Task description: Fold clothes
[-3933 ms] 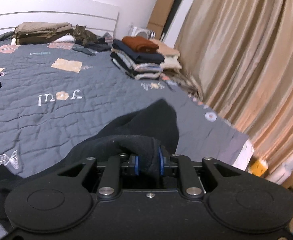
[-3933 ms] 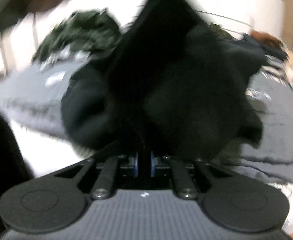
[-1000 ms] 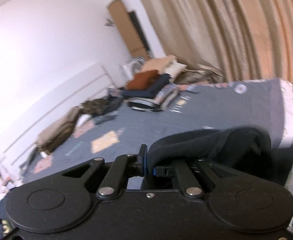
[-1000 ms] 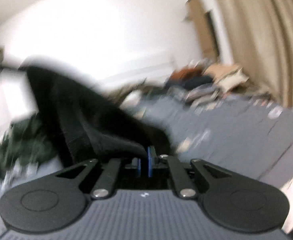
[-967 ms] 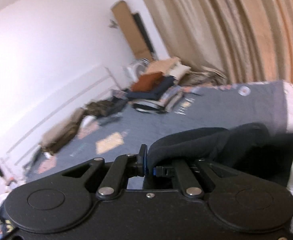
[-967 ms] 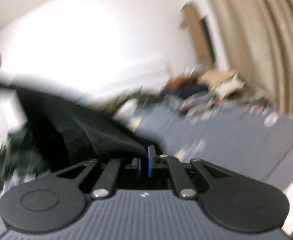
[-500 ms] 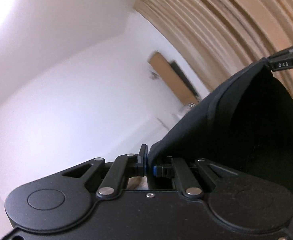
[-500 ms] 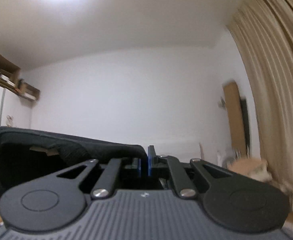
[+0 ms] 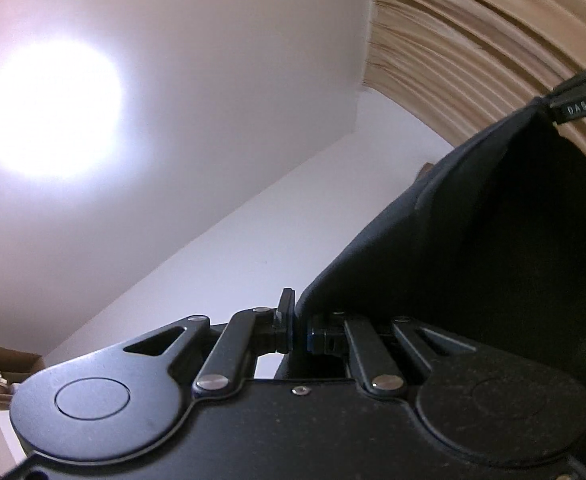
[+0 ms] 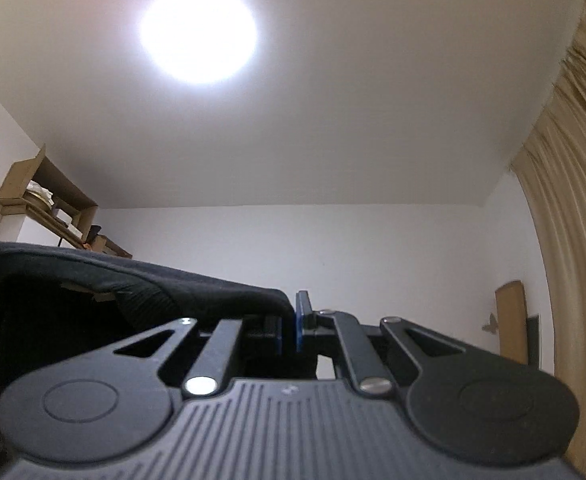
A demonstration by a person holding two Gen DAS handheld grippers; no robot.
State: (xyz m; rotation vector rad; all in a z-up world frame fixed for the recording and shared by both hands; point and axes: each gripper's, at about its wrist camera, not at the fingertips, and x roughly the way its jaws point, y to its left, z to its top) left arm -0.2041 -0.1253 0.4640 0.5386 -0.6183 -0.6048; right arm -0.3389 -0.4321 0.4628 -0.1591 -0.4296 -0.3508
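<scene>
The left gripper (image 9: pixel 298 330) is clamped on one edge of a black garment (image 9: pixel 493 248), and the right gripper (image 10: pixel 289 326) pinches another edge. The garment hangs stretched between them (both point up toward the ceiling lamp (image 10: pixel 198 32)), with the curtain (image 10: pixel 565 240) at the right.

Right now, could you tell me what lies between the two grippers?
The black garment stretches between them: the left gripper and right gripper are each shut on an edge. The left wrist view shows it running to the other gripper.
</scene>
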